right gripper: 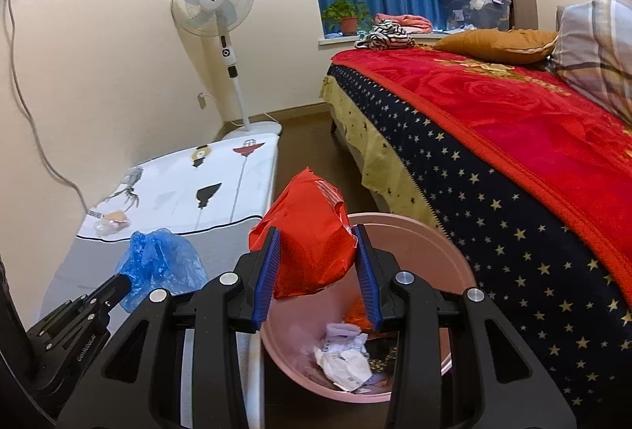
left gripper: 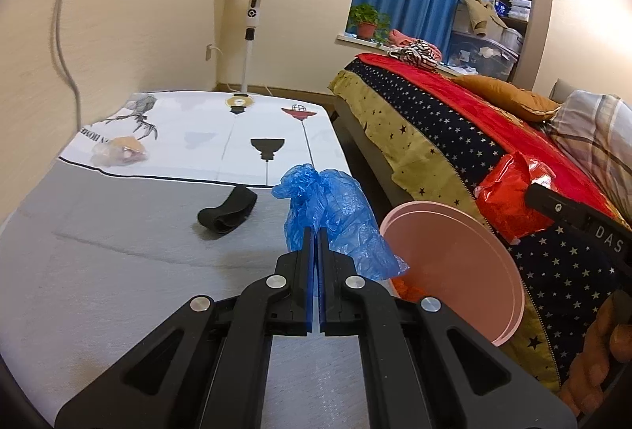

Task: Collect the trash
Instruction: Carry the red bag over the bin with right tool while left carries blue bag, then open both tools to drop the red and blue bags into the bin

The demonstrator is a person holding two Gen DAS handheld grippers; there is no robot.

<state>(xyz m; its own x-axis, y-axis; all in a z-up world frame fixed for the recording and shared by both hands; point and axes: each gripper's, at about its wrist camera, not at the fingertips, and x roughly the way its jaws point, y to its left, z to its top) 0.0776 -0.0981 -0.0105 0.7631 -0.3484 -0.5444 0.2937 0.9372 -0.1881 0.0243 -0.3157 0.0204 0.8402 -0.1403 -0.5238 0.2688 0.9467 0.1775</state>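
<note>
Right tongs (right gripper: 318,263) gripping red wrapper (right gripper: 312,235), half-open, hovering above pink bin (right gripper: 434,255) at centre. Left tongs (left gripper: 316,231) pinching blue bag (left gripper: 331,207) shut, lower centre. Risk: light bag catching rim, dropping beside bin; wrapper sticking to pads.

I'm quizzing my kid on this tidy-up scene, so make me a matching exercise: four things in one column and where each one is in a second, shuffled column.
Things:
1. blue bag
2. red bag
3. crumpled paper
4. black band

Places:
A. lying on the grey table top
B. clamped in the left gripper
C. inside the pink bin
D. held in the right gripper above the bin

Pairs: 1-B, 2-D, 3-C, 4-A
</note>
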